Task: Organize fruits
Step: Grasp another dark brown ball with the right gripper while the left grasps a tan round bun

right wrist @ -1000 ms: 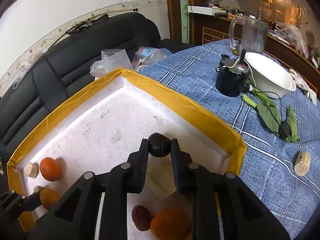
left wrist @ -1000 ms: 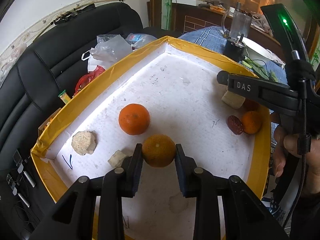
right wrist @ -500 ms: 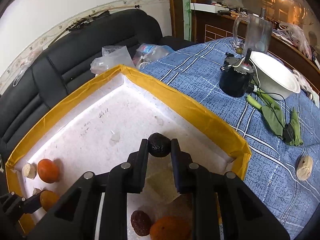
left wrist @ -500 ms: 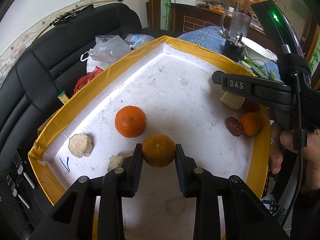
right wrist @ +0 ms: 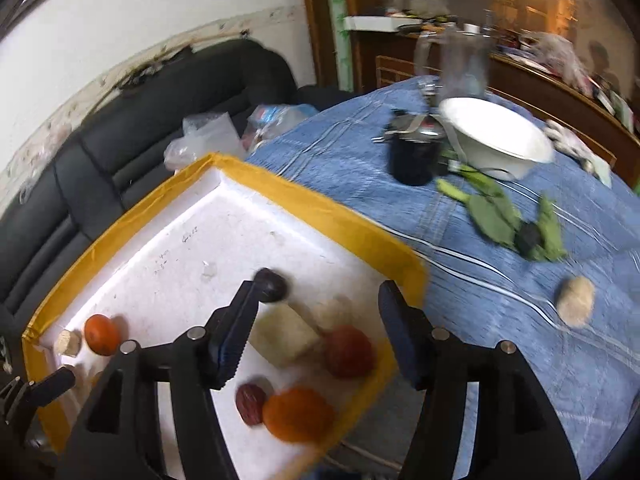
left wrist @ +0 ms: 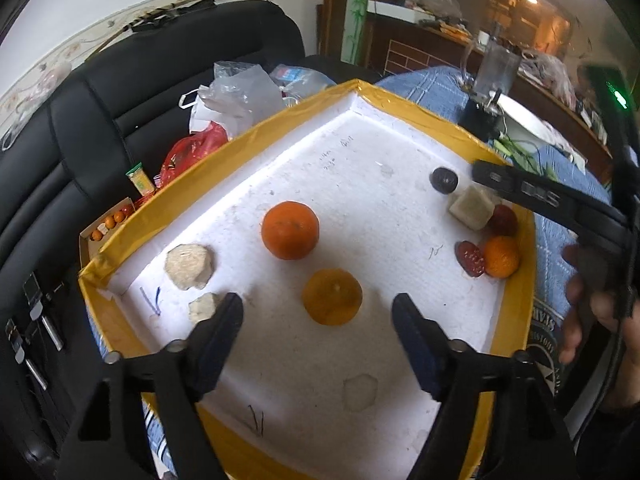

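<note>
White foam tray with yellow taped rim (left wrist: 404,108) lies on the blue-clothed counter (right wrist: 520,320). Both tongs were clamped half a second ago; now the left tongs (left wrist: 318,312) stand wide, the dull orange mandarin (left wrist: 332,297) resting between them. The right tongs (right wrist: 316,322) also gape, the dark round fruit (right wrist: 274,285) dropped on the tray.

Three oranges (left wrist: 290,230), two dates (left wrist: 470,259), one dark fruit (left wrist: 444,179).
</note>
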`<state>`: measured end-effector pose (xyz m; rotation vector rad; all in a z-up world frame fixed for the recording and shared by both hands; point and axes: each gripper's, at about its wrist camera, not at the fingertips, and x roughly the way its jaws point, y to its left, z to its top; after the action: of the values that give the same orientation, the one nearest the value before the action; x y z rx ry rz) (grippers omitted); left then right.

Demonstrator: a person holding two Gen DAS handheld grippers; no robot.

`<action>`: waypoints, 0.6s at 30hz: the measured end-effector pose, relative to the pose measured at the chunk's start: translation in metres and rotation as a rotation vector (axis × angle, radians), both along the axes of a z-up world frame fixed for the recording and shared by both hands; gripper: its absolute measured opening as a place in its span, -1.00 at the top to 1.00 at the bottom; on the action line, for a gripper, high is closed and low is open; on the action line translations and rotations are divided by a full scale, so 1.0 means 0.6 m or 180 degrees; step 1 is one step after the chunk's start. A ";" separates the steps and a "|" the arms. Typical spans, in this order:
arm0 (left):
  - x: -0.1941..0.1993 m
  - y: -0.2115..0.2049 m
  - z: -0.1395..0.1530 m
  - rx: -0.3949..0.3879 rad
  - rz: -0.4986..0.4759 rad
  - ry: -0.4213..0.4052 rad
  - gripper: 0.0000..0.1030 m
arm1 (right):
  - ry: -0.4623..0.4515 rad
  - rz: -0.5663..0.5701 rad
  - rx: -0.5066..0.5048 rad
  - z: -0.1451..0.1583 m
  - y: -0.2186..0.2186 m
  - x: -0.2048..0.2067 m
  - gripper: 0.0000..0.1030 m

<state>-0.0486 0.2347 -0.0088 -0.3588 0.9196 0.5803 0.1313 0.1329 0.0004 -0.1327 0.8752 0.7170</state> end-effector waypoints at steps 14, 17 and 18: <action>0.040 -0.166 0.021 0.0184 -0.0763 -0.0214 -0.53 | -0.0019 -0.1038 -0.0006 -0.017 -0.405 -0.065 -0.35; 0.064 -0.224 0.013 0.0197 -0.1072 -0.0184 -0.53 | 0.0056 -0.1495 -0.0214 -0.048 -0.518 -0.068 -0.35; 0.072 -0.240 0.011 0.0207 -0.1153 -0.0179 -0.53 | 0.0100 -0.1681 -0.0302 -0.060 -0.559 -0.065 -0.35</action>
<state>-0.0057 0.0906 -0.0020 -0.1431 0.8832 0.2651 0.0922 -0.2022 -0.0355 0.0277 0.9233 0.1848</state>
